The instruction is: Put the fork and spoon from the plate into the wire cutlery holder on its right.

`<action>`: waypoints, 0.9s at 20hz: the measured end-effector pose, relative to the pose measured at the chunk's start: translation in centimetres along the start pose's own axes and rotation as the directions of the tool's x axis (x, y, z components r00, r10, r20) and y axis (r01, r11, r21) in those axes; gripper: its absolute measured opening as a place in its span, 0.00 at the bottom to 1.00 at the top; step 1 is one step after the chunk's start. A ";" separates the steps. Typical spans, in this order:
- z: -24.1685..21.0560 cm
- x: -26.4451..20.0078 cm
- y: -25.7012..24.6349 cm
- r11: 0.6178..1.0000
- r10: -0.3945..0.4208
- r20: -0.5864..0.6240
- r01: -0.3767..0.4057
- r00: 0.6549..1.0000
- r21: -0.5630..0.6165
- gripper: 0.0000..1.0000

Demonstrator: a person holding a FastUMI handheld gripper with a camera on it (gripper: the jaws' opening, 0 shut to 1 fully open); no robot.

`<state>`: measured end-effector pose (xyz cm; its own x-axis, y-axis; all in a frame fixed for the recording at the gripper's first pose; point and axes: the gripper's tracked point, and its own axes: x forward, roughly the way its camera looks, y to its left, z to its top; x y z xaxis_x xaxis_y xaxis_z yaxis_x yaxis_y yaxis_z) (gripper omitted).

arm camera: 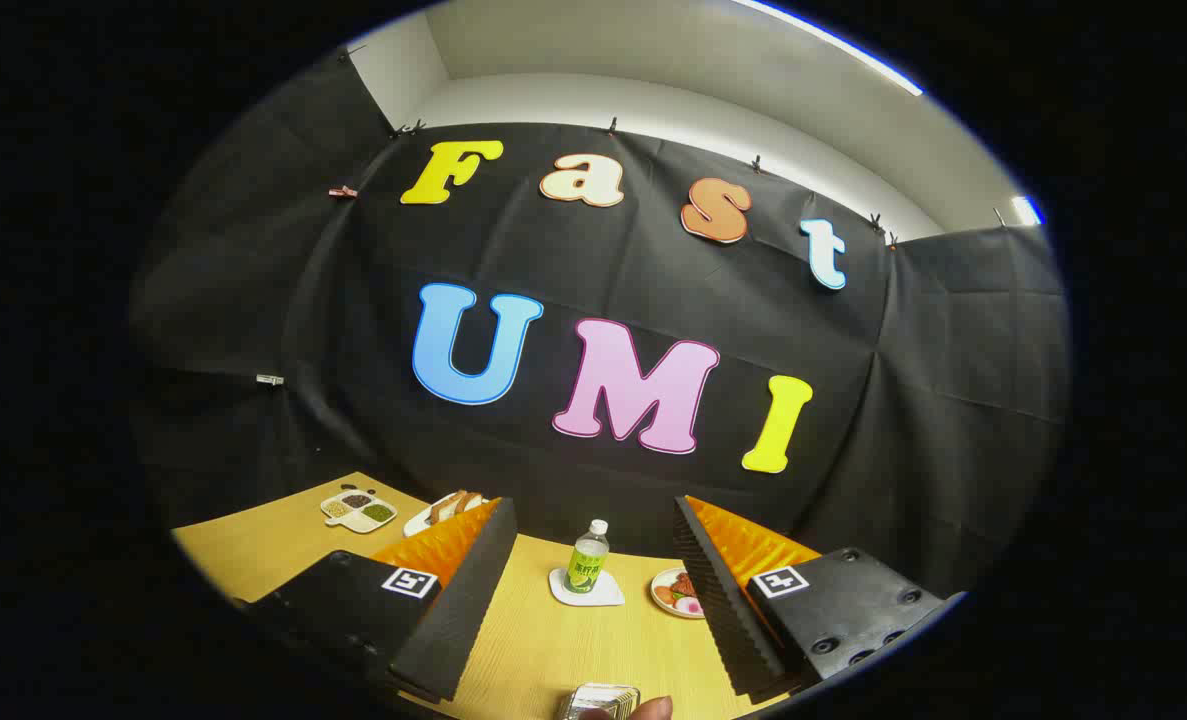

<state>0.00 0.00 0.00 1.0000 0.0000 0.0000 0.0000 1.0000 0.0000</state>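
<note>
My gripper (593, 508) is open and held high, tilted up toward the booth wall, with nothing between its fingers (458, 610). Low between the fingers, close to the camera, lies a shiny metal object (599, 700); I cannot tell what it is. A person's fingertip (653, 708) touches its right side. The wooden table (543, 640) runs under the fingers.
Beyond the fingers a small green-labelled bottle (587, 558) stands on a white coaster (585, 590). A small plate of food (675, 592) sits beside the right finger. Farther left are a divided dish of grains (358, 509) and a plate of bread (443, 510).
</note>
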 end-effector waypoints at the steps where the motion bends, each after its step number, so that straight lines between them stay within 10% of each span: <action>1: 0.0 0.0 0.0 1.000 0.000 0.000 0.000 1.000 0.000 0.98; 18: 0.0 -0.1 0.0 1.000 -0.010 0.000 0.010 1.000 0.003 0.98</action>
<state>-0.13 0.01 0.02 0.9999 -0.0100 0.0002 0.0100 0.9999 0.0031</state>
